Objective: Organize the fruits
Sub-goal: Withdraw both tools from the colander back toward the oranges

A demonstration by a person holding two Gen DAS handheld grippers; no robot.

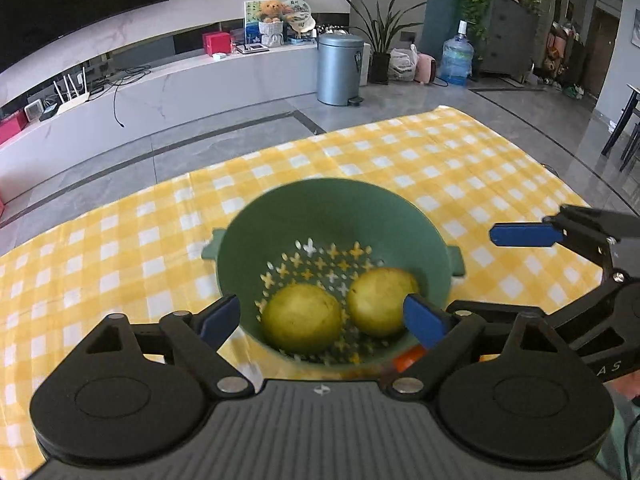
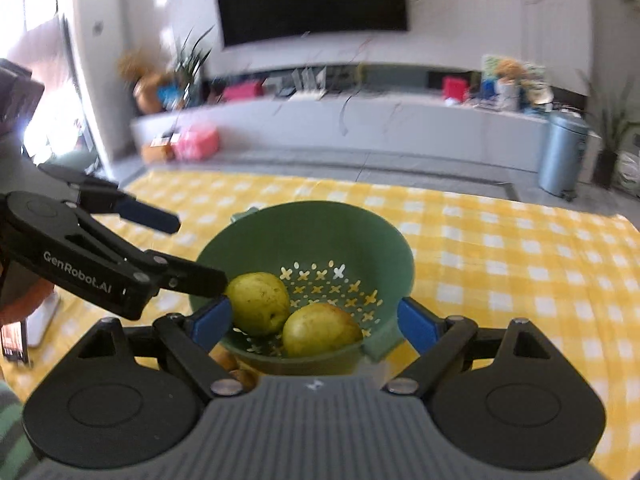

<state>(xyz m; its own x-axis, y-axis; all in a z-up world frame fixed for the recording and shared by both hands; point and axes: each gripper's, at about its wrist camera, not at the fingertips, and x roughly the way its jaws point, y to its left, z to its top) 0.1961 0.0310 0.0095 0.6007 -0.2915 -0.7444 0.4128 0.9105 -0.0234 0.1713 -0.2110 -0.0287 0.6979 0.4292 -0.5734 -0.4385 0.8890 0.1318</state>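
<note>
Hovering both grippers over colander, frame centre, on table. Two pears sit low in it so they can't roll. Your left gripper fingers wide, empty; right gripper fingers wide, empty, likely free for next fruit.

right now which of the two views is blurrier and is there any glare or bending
The right wrist view is blurrier: the TV wall and shelf smear, and a window blows out white at left, while the green colander and pears stay fairly sharp. The left wrist view is crisp in the room, soft only at the near colander rim; its fisheye bows the TV shelf and the checked cloth.
</note>
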